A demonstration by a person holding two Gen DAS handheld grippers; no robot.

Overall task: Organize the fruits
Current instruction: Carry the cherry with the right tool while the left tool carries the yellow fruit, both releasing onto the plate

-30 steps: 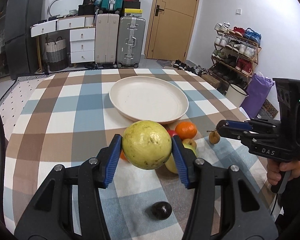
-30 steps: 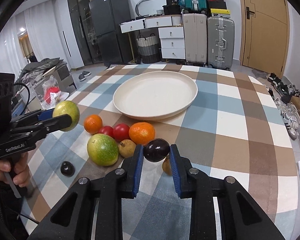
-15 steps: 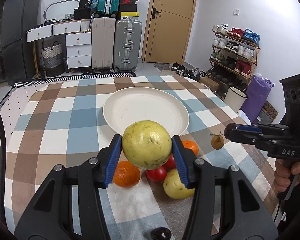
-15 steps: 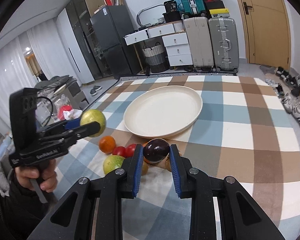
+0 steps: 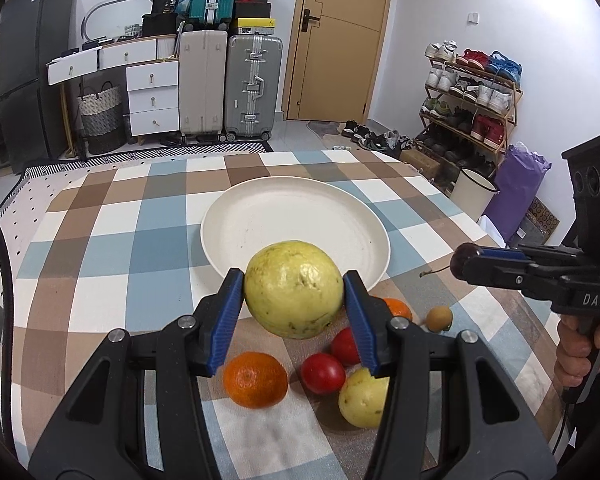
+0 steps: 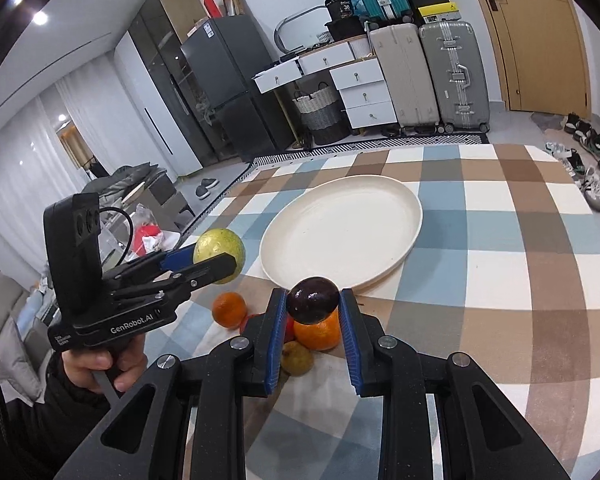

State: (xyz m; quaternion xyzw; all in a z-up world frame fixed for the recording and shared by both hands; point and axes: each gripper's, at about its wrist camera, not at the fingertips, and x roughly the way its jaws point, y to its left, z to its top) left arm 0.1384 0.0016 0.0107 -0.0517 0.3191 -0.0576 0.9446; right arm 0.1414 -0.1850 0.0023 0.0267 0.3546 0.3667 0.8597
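Holding: both grippers carry fruit in the air above the checked counter point(image 5: 112, 248).
Left gripper point(image 5: 294, 300): fingers point(image 5: 226, 320) clamped on a yellow-green guava point(image 5: 294, 290), one blue pad on each flank.
Guava place: raised over the near rim of the plate point(image 5: 296, 216), at 6 o'clock of it in the left view; in the right view the guava point(image 6: 219, 255) hangs at 9 o'clock of the plate point(image 6: 342, 228), off its edge.
Right gripper point(image 6: 312, 312): fingers point(image 6: 274, 340) clenched on a dark plum point(image 6: 313, 300).
Plum place: just short of the plate's near rim at 6 o'clock in the right view; in the left view the plum point(image 5: 460, 260) shows at 3 o'clock of the plate, at the tip of the right gripper point(image 5: 470, 264).
Plate: cream, round, bare, in the middle of the counter.
Loose fruit: lying on the counter at 6 o'clock of the plate, below the guava.
Oranges: one point(image 5: 256, 380) nearest the left camera, another point(image 5: 398, 308) partly hidden behind a finger.
Tomatoes: two red ones point(image 5: 323, 372), just beside each other, between the oranges.
Second guava point(image 5: 362, 398): touching or nearly touching the nearer tomato, at 5 o'clock of the pile.
Pear point(image 5: 439, 318): small, brown, a little apart at 3 o'clock of the pile.
Hands: the right hand point(image 5: 580, 352) and the left hand point(image 6: 100, 364) each grip a handle.
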